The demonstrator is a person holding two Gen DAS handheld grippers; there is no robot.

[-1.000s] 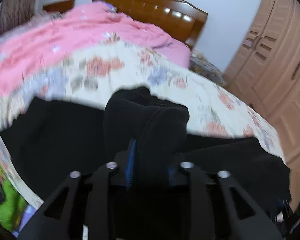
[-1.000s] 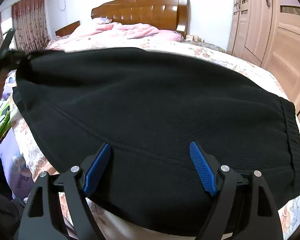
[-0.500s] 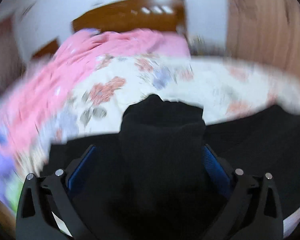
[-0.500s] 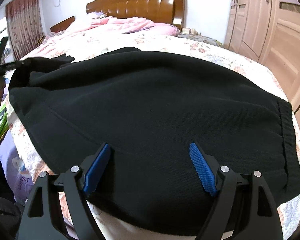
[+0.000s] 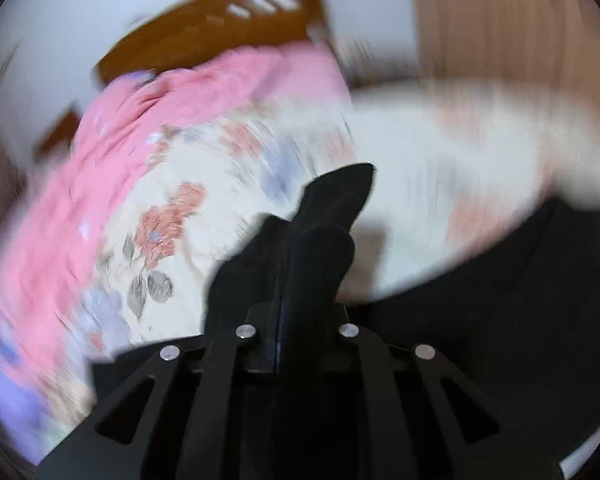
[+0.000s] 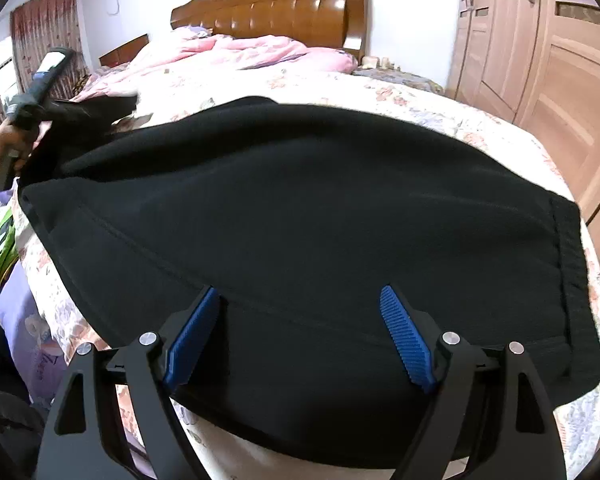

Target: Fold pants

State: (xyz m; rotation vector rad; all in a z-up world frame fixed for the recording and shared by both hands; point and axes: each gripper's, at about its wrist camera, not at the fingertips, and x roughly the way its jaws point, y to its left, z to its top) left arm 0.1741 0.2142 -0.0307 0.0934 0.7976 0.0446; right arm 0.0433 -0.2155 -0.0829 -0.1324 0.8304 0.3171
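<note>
Bedspread (image 6: 440, 108); pants (image 6: 300, 208) seemingly lengthwise left-right

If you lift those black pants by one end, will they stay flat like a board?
Probably not. The black knit pants sag where the left hand-held gripper pinches them, so likely floppy. Their ribbed fabric probably grips, not slips.

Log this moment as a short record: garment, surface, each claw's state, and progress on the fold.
garment: black pants, spread across the bed
surface: floral bedspread; pink duvet bunched by the wooden headboard
left claw: just closed, shut on a raised end of the pants; view blurred
right claw: open, pointing down over the pants' near edge, gripping nothing
fold progress: one end lifted, not yet laid over
</note>
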